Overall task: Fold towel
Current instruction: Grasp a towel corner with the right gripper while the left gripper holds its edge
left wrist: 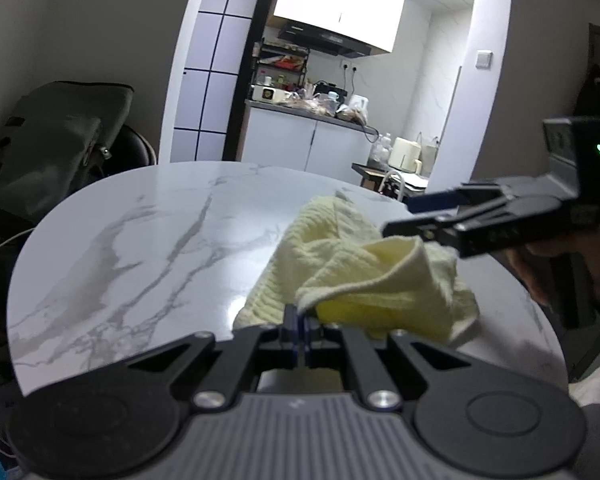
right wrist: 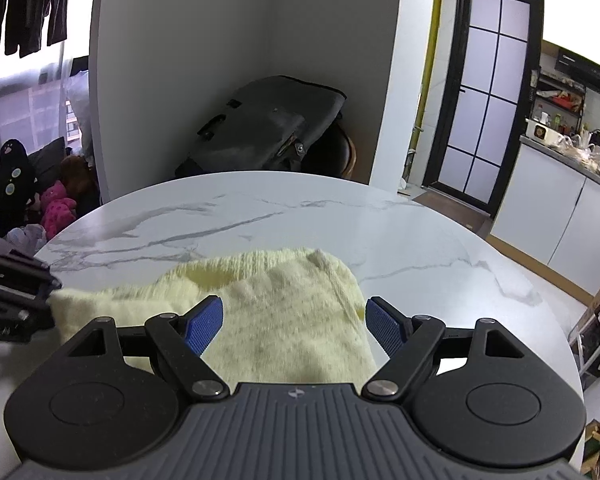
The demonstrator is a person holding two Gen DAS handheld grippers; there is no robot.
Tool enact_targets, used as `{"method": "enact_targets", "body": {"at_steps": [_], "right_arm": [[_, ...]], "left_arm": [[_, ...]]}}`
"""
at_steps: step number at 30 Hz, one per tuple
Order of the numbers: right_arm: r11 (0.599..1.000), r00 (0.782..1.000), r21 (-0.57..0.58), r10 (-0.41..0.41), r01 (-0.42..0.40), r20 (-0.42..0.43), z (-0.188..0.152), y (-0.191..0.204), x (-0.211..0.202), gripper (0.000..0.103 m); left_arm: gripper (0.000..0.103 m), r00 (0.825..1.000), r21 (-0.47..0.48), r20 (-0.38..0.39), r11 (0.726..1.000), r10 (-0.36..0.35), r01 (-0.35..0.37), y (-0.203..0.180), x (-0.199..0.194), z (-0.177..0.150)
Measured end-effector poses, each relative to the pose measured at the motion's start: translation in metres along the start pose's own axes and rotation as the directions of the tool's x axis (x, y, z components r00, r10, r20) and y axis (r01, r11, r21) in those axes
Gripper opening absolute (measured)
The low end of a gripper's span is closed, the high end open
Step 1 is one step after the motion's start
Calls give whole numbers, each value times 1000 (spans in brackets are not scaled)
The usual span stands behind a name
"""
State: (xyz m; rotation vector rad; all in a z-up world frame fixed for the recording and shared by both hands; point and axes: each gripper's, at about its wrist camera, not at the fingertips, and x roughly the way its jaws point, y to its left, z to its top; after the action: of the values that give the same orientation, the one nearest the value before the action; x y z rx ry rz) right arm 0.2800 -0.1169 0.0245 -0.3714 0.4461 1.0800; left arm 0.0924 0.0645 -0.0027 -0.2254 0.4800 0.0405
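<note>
A pale yellow knitted towel (left wrist: 364,272) lies bunched on the round white marble table (left wrist: 139,248). My left gripper (left wrist: 300,316) is shut on a corner of the towel and lifts that edge a little. In the right wrist view the towel (right wrist: 283,320) lies under and between the blue pads (right wrist: 203,320) of my right gripper (right wrist: 293,322), which is open and holds nothing. The right gripper also shows in the left wrist view (left wrist: 412,216), hovering over the towel's far right side. The left gripper shows at the left edge of the right wrist view (right wrist: 55,292), pinching the towel's corner.
A dark bag (right wrist: 267,124) sits on a chair beyond the table's far edge. A kitchen counter with clutter (left wrist: 308,108) stands further back. A black-framed glass door (right wrist: 488,100) is to the right. The table's left half is bare marble.
</note>
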Motion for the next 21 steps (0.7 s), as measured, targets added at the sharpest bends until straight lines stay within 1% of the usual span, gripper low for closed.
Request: {"method": "enact_targets", "body": {"at_steps": [7, 17, 19, 20, 21], "right_arm": [[1000, 1000, -29, 8, -8, -21, 12, -4, 24, 82], [995, 994, 28, 100, -99, -40, 14, -22, 45, 82], [994, 993, 41, 108, -106, -53, 14, -25, 49, 80], [993, 992, 43, 116, -113, -53, 14, -25, 48, 68], [991, 991, 43, 126, -123, -52, 14, -25, 47, 51]], "left_arm": [[3, 1000, -19, 7, 1000, -24, 24, 4, 1, -2], [3, 999, -23, 20, 999, -41, 41, 9, 5, -4], [3, 999, -28, 21, 999, -45, 45, 9, 5, -4], [3, 999, -29, 21, 998, -46, 47, 10, 5, -4], [3, 999, -29, 21, 999, -46, 47, 10, 5, -4]]}}
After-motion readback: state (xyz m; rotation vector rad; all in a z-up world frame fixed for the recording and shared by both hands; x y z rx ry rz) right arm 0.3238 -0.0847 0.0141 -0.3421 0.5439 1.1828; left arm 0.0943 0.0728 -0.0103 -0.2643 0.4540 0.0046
